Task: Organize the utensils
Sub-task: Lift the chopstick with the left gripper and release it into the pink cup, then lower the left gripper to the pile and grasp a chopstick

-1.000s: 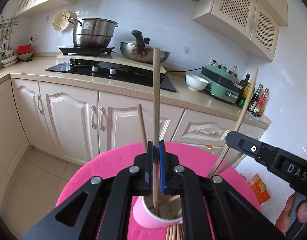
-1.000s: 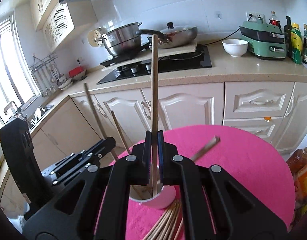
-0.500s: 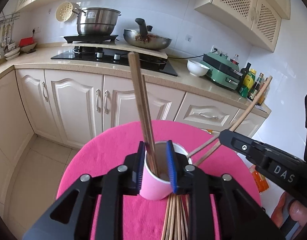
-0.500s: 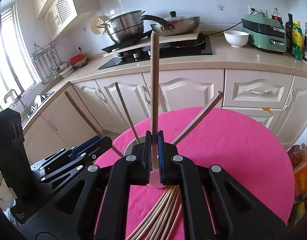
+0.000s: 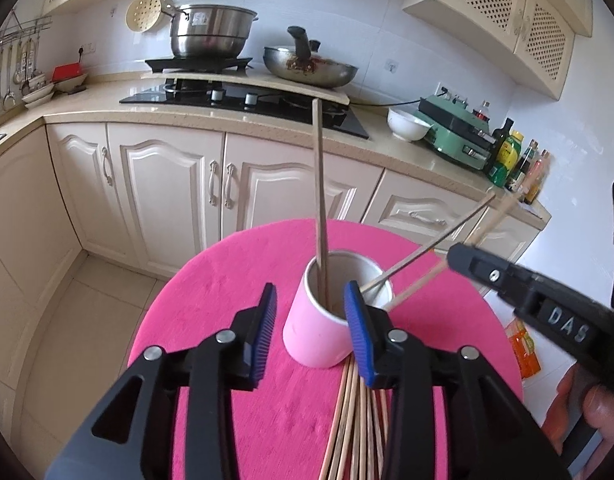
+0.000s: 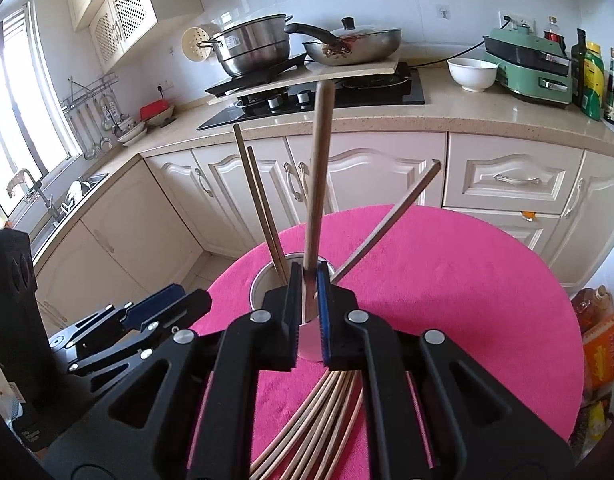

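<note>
While the right tool (image 6: 307,280) is loosening its pinch on one upright chopstick (image 6: 317,184) dropped into the pink cup (image 5: 319,336), the left tool (image 5: 309,320) is spreading, nothing between its ribbed blue pads. More smooth wooden sticks (image 5: 355,420) lie flat on the fuzzy pink desk (image 5: 211,300), just below both tools, long axes toward the cup.

Both fisheye wrist cameras look forward and down along their own black fingers, close over a round table under a bright pink cloth (image 5: 235,280) (image 6: 467,280). The left view faces the cream kitchen cabinets (image 5: 167,184) squarely; the right view angles in from the right. Both share the pale pink cylindrical cup (image 5: 323,332) (image 6: 267,280) of wooden chopsticks.
</note>
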The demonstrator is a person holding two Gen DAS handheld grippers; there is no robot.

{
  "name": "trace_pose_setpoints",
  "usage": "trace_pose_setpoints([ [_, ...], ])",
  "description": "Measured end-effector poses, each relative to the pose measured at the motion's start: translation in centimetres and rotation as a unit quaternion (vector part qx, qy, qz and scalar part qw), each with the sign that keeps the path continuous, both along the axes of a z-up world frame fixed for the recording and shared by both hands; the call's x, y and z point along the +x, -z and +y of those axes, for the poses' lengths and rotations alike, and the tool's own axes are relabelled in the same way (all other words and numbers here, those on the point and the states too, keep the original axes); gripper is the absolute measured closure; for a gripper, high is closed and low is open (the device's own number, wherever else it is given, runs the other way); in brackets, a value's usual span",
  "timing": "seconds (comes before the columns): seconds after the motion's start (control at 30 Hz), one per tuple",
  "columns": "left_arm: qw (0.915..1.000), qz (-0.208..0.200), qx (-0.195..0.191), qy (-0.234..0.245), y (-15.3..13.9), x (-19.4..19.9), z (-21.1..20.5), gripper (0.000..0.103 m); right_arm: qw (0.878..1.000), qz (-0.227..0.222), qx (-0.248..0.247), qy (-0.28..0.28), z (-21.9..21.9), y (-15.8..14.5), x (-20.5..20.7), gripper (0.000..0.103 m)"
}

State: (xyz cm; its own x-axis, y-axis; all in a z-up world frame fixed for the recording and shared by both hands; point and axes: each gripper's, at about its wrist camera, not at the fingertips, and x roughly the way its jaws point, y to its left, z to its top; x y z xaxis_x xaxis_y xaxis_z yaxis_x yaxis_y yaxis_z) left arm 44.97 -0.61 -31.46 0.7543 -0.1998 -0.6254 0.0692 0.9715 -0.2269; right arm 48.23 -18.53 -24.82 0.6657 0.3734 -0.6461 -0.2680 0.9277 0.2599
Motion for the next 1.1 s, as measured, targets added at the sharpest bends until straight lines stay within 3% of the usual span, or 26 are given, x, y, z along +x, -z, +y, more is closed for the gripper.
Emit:
trace_pose_setpoints([
  [0.1, 0.9999, 0.015, 0.003, 0.003, 0.5, -0.3, 0.0, 0.066, 1.000, -0.004, 0.000, 0.002, -0.3, -0.3, -0.4, 0.077],
  [0.3, 0.9978, 0.058, 0.022, 0.025, 2.6, -1.2, -0.6, 0.066, 1.000, -0.008, -0.010, 0.005, -1.7, -0.4, -1.5, 0.077],
  [0.4, 0.9942, 0.092, 0.032, 0.046, 4.3, -1.5, -1.4, 0.066, 1.000, 0.013, -0.021, 0.014, -2.7, 0.8, -2.0, 0.077],
  [0.67, 0.9717, 0.192, 0.084, 0.109, 9.3, -1.3, -4.2, 0.066, 0.993, 0.103, -0.033, 0.038, -4.9, 6.3, -3.5, 0.077],
  [1.1, 0.9434, 0.250, 0.166, 0.140, 12.7, -0.8, -6.2, 0.066, 0.986, 0.161, -0.032, 0.039, -5.6, 10.0, -4.6, 0.077],
])
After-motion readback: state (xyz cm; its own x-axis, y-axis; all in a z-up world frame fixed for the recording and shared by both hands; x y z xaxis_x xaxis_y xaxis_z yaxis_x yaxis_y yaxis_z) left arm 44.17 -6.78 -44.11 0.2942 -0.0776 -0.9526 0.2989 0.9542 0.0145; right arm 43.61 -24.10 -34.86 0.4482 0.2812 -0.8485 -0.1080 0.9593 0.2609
